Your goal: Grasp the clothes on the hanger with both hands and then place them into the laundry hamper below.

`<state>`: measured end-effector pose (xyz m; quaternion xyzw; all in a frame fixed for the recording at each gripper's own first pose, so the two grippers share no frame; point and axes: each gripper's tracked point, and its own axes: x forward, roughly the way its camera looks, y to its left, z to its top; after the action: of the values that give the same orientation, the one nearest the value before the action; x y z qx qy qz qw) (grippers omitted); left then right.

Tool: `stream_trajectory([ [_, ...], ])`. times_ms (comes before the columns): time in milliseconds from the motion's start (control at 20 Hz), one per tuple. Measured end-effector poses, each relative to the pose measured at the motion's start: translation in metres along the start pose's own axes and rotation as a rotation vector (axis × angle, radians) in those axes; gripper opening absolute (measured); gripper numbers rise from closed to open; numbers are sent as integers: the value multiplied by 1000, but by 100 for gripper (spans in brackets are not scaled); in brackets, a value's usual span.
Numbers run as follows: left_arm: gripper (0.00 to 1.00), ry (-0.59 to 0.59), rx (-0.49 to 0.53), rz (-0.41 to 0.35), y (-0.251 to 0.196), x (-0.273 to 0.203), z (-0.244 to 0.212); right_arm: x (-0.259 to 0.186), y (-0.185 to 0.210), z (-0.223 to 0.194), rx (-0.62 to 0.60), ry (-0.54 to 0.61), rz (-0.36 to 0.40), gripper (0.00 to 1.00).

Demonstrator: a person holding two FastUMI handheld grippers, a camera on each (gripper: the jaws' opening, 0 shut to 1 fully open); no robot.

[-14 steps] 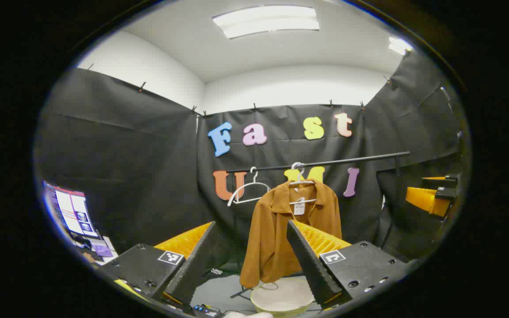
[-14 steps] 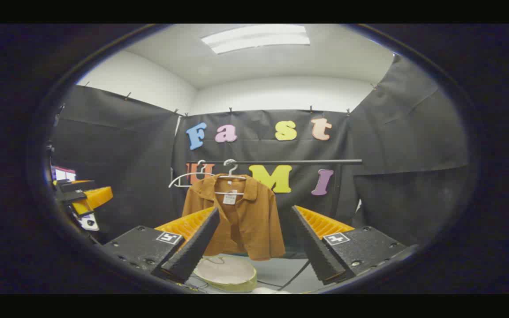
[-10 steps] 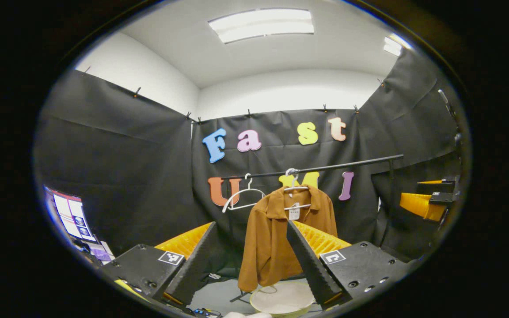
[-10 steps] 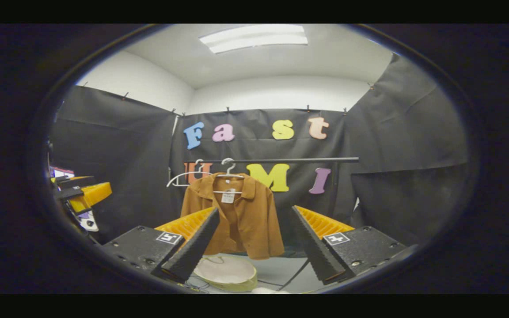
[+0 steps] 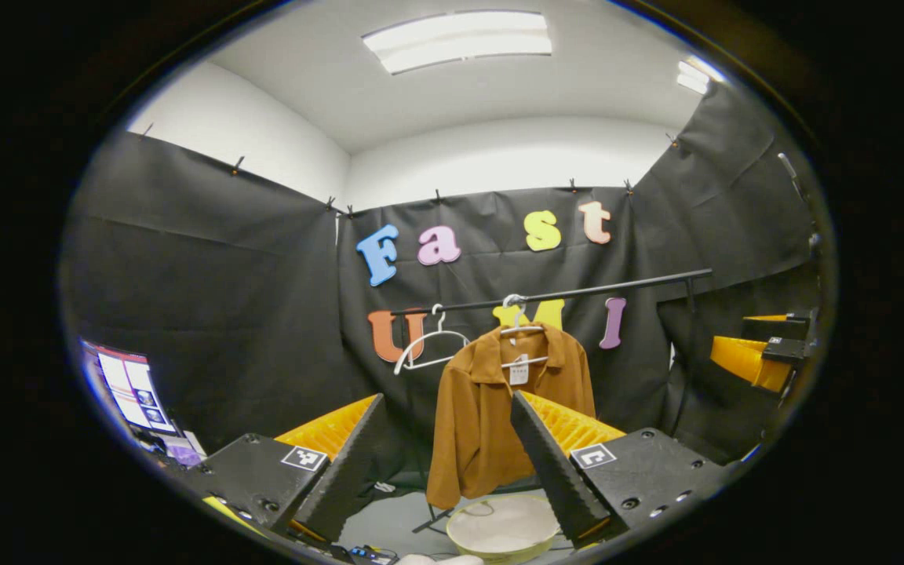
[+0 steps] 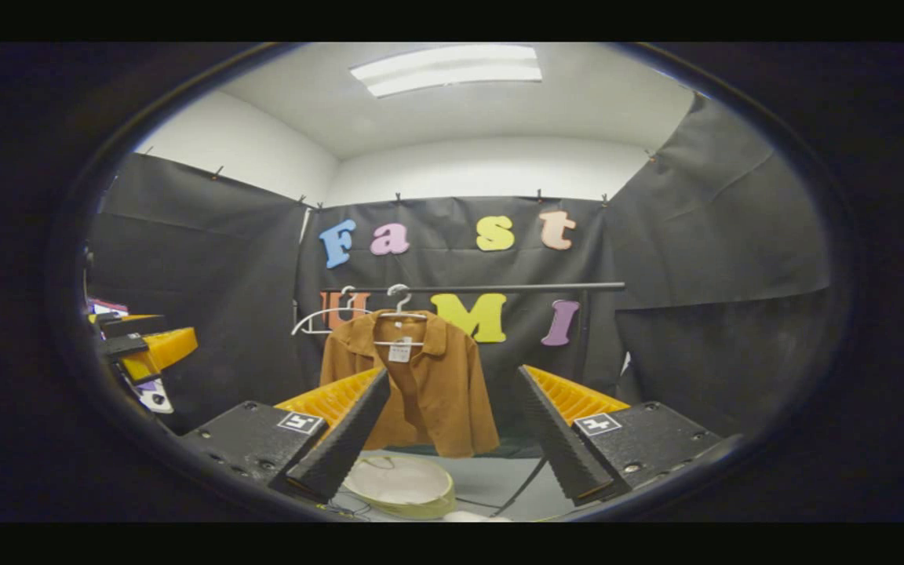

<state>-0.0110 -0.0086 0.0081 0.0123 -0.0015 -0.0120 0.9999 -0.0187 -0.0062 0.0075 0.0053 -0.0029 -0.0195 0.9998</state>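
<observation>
Straight ahead of both tongs hangs the brown shirt (image 5: 499,408) on a white hanger (image 5: 521,329), hooked over a black rail (image 5: 577,293) against the booth wall; I judge the step in hand to be the approach, with nothing gripped yet. Left tongs (image 5: 446,455) stand wide open and empty, and right tongs (image 6: 452,435) likewise stand spread with nothing between them; both are well apart from the shirt.

To do this step well, I would bring the two tongs forward together, one toward each shoulder of the shirt, keeping them spread until cloth sits between the fingers; I would close on the fabric below the collar, not on the hanger wire, so the shirt can slide off. A second, bare hanger (image 5: 430,345) hangs just beside on the rail; I would keep the left tongs away from it. Lifting slightly before pulling away should free the shoulders; a straight downward tug risks dragging hanger and rail along.

Shirt condition: collared, open at the front, a pale tag at the neck, sleeves hanging loose; the cloth looks soft and will likely bunch when squeezed. A round pale hamper (image 6: 401,484) sits on the floor below it, mouth upward.
</observation>
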Motion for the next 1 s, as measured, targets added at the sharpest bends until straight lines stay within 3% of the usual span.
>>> stream_trajectory([
  [550, 100, 13, -4, -17, -17, 10, -12, 15, -11, -30, 16, 54, -5, 100],
  [750, 100, 33, -1, -40, -34, 39, -32, 50, -15, -55, 17, 89, 21, 100],
  [850, 94, 34, -14, -52, -47, 59, -41, 74, -17, -68, 18, 102, 43, 100],
  [900, 100, 38, -24, -58, -54, 71, -47, 89, -17, -73, 22, 107, 58, 100],
  [1000, 97, 30, -33, -51, -65, 100, -56, 125, -19, -81, 25, 109, 83, 100],
])
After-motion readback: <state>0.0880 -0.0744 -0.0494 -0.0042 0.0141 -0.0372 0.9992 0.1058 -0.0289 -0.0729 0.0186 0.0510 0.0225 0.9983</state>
